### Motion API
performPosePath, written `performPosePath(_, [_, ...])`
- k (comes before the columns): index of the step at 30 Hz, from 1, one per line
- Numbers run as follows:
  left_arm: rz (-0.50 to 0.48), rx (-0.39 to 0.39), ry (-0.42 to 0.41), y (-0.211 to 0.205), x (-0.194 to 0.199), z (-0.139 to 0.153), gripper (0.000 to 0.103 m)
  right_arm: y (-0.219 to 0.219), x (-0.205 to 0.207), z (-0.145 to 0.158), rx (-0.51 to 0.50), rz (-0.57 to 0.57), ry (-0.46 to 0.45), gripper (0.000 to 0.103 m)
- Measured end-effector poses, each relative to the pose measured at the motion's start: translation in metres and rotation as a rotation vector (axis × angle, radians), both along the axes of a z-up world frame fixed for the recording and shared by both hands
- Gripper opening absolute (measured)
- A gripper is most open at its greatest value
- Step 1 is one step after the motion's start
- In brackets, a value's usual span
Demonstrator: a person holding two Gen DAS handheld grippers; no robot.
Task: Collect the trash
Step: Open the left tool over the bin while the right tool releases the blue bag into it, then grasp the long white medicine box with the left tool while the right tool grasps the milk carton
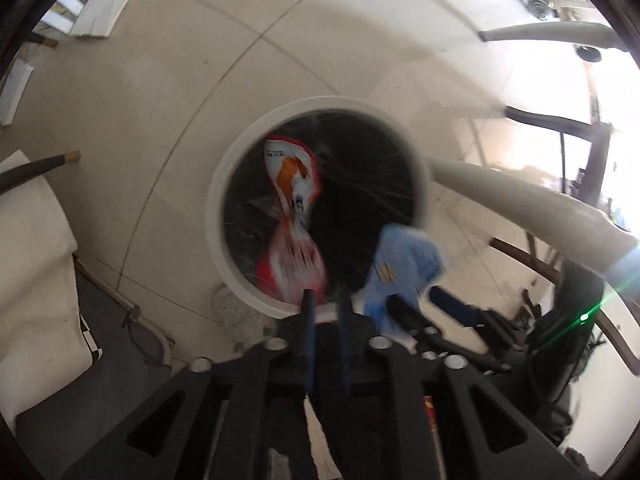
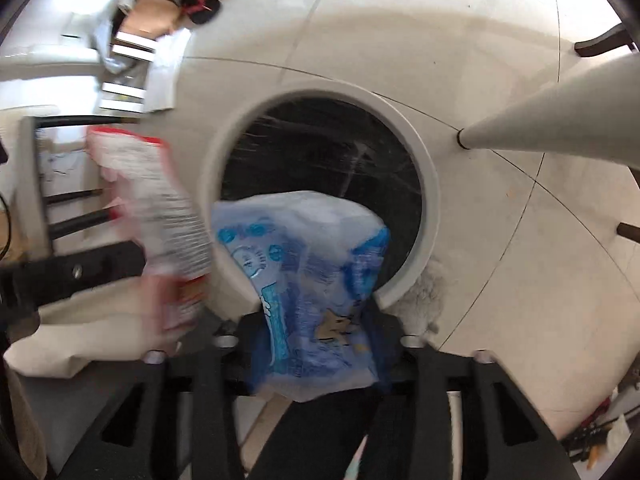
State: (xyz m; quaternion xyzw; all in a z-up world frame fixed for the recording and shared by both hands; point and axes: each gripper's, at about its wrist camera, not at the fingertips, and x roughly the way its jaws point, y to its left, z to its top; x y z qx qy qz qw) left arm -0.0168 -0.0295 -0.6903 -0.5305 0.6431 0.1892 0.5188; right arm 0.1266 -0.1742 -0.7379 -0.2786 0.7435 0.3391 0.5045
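Note:
A white round bin point(image 1: 216, 216) with a black liner stands on the tiled floor below both grippers; it also shows in the right wrist view point(image 2: 430, 200). My left gripper point(image 1: 326, 300) is shut on a red and white snack wrapper point(image 1: 296, 200) that hangs over the bin's opening. My right gripper point(image 2: 320, 320) is shut on a blue and white plastic wrapper point(image 2: 304, 264) above the bin's near rim. The left view shows the blue wrapper point(image 1: 404, 264) and the right gripper's fingers point(image 1: 448, 304) beside mine. The right view shows the red wrapper point(image 2: 160, 216) at the left.
A white table leg point(image 1: 520, 204) slants past the bin on the right; it also shows in the right wrist view point(image 2: 552, 124). A cream cushion point(image 1: 36, 264) and dark chair legs point(image 1: 36, 168) are at the left. A grey dust clump point(image 2: 424, 300) lies by the bin.

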Motion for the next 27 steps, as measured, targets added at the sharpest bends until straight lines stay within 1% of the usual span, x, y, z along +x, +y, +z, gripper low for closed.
performPosePath(1, [0.001,0.007,0.002,-0.001,-0.002,0.000,0.050,0.000,0.001,-0.006,-0.011,0.006,-0.012,0.062])
performPosePath(2, [0.000,0.025,0.008,-0.001,-0.003,0.000,0.063,-0.002,0.003,-0.011,-0.019,0.006,-0.014,0.068])
performPosePath(3, [-0.006,0.060,0.022,-0.002,-0.001,0.001,0.086,-0.002,0.004,-0.015,-0.031,0.006,-0.015,0.073])
performPosePath(4, [-0.020,0.097,0.038,-0.004,0.001,0.002,0.095,-0.005,0.004,-0.015,-0.041,0.006,-0.030,0.082])
performPosePath(6, [-0.059,0.161,0.077,-0.009,-0.001,0.007,0.098,-0.007,0.006,-0.015,-0.051,0.013,-0.064,0.085])
performPosePath(7, [-0.080,0.193,0.098,-0.013,-0.003,0.013,0.103,-0.007,0.007,-0.012,-0.064,0.021,-0.086,0.093])
performPosePath(8, [-0.102,0.227,0.117,-0.016,-0.003,0.018,0.103,-0.007,0.009,-0.009,-0.071,0.024,-0.103,0.103])
performPosePath(11, [-0.145,0.307,0.155,-0.025,-0.006,0.038,0.103,-0.009,0.015,0.006,-0.076,0.041,-0.166,0.103])
performPosePath(14, [-0.152,0.341,0.170,-0.031,-0.006,0.054,0.103,-0.006,0.022,0.020,-0.063,0.038,-0.207,0.103])
performPosePath(16, [-0.153,0.361,0.178,-0.034,-0.009,0.068,0.103,-0.011,0.024,0.034,-0.051,0.032,-0.225,0.103])
performPosePath(17, [-0.152,0.374,0.184,-0.034,-0.004,0.066,0.103,-0.012,0.025,0.037,-0.051,0.032,-0.235,0.103])
performPosePath(18, [-0.149,0.381,0.180,-0.037,-0.005,0.074,0.103,-0.014,0.026,0.044,-0.050,0.031,-0.243,0.103])
performPosePath(19, [-0.148,0.389,0.179,-0.038,-0.007,0.076,0.103,-0.016,0.026,0.051,-0.049,0.026,-0.245,0.103])
performPosePath(23, [-0.144,0.413,0.171,-0.046,-0.009,0.104,0.103,-0.026,0.024,0.080,-0.036,0.014,-0.246,0.103])
performPosePath(27, [-0.143,0.425,0.160,-0.056,-0.013,0.139,0.103,-0.037,0.019,0.119,-0.018,0.012,-0.256,0.103])
